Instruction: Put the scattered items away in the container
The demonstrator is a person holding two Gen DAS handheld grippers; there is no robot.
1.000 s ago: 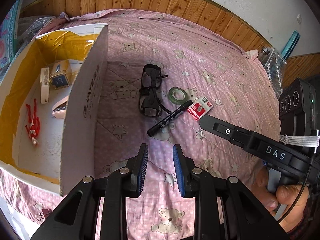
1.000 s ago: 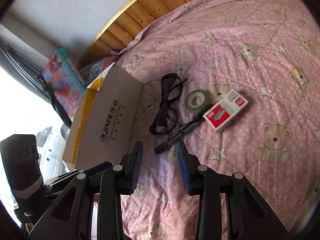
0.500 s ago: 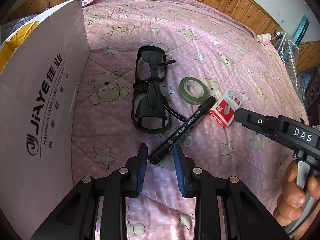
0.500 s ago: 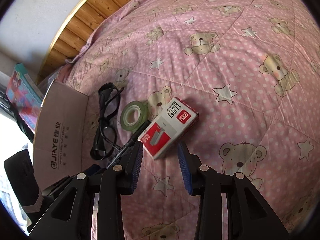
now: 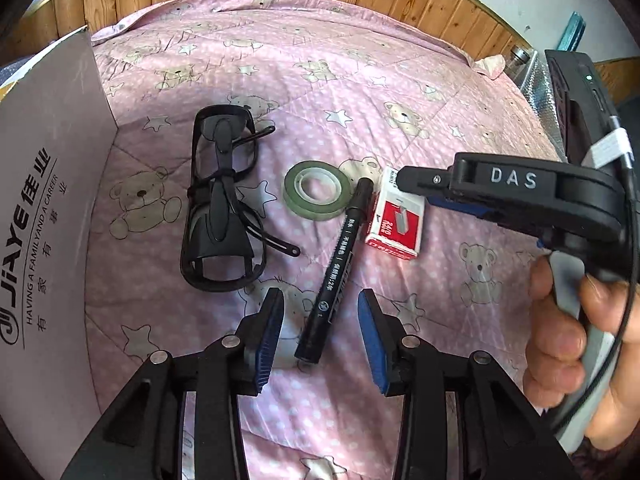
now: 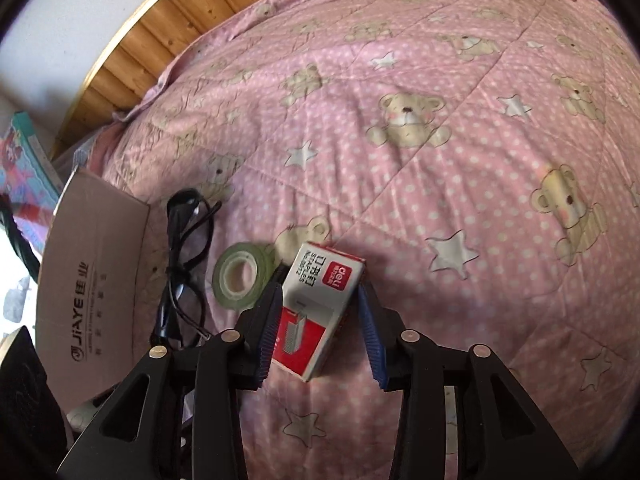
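Nearest the left camera, the left tongs (image 5: 320, 322) stand spread, their blue pads either side of the near end of one black marker (image 5: 340, 268) lying on the bed (image 5: 360, 80); neither pad appears to touch it, a stance that suits closing across the barrel. Just beyond, the right tongs (image 6: 320, 320) are likewise spread, straddling one red-and-white staple box (image 6: 316, 308) across its narrow width; whether a pad touches the box cannot be told. A hand (image 5: 580, 340) grips the right handle. Between marker and box there is little room, so each pair comes in along its own object. One roll of green tape (image 5: 316, 192) lies beside the marker's cap, and one pair of black glasses (image 5: 220, 204) lies folded nearer the cardboard box (image 5: 48, 208), the likely container, standing at the left. Four loose items are counted, all outside the container.
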